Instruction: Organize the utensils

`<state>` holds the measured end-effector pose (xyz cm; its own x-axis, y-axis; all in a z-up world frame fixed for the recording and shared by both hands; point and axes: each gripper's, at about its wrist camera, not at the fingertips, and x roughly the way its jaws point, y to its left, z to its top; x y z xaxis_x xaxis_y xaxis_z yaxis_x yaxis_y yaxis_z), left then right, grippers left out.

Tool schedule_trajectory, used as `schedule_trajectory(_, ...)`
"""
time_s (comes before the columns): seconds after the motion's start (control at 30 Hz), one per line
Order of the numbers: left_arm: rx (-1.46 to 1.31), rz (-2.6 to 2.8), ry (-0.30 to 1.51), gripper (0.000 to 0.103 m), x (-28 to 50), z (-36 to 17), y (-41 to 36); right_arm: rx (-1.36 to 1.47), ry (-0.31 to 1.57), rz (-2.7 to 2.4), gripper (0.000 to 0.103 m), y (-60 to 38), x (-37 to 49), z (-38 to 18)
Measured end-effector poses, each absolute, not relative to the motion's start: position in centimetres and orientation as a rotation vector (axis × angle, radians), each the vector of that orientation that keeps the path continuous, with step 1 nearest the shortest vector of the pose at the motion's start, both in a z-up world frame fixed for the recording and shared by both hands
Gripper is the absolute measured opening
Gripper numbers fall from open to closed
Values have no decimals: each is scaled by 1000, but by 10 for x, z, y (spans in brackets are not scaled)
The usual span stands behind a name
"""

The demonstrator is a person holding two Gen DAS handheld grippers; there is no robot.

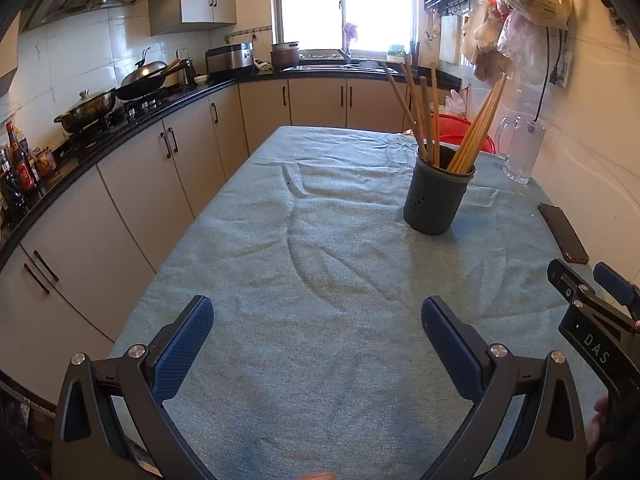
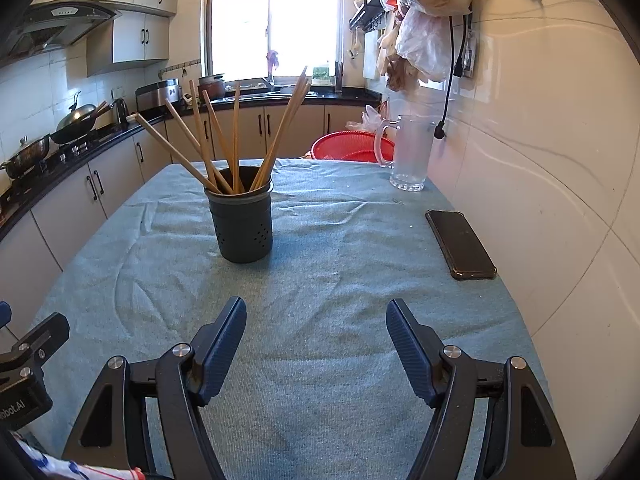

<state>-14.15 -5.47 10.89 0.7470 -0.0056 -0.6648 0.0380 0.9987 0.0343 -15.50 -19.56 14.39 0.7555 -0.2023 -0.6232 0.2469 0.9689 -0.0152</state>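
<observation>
Both grippers hang low over the near edge of the worktop, the left gripper (image 1: 318,336) and the right gripper (image 2: 316,338) each with jaws spread wide and holding nothing. Beyond them a dark holder (image 2: 244,224) stands upright on the blue cloth (image 2: 320,280), with wooden chopsticks (image 2: 224,136) fanned out of it. Right of the holder, near the wall, lies a black phone (image 2: 460,244). Farther off stands a clear mug (image 2: 410,156), with what looks like a red basket (image 2: 352,146) just behind it.
</observation>
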Motion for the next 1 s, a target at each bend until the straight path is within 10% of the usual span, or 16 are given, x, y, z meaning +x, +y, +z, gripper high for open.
schedule_trajectory(1.0,53,-17,746,103,-140,103,-58,87,667,-244,78,-199,-156,146)
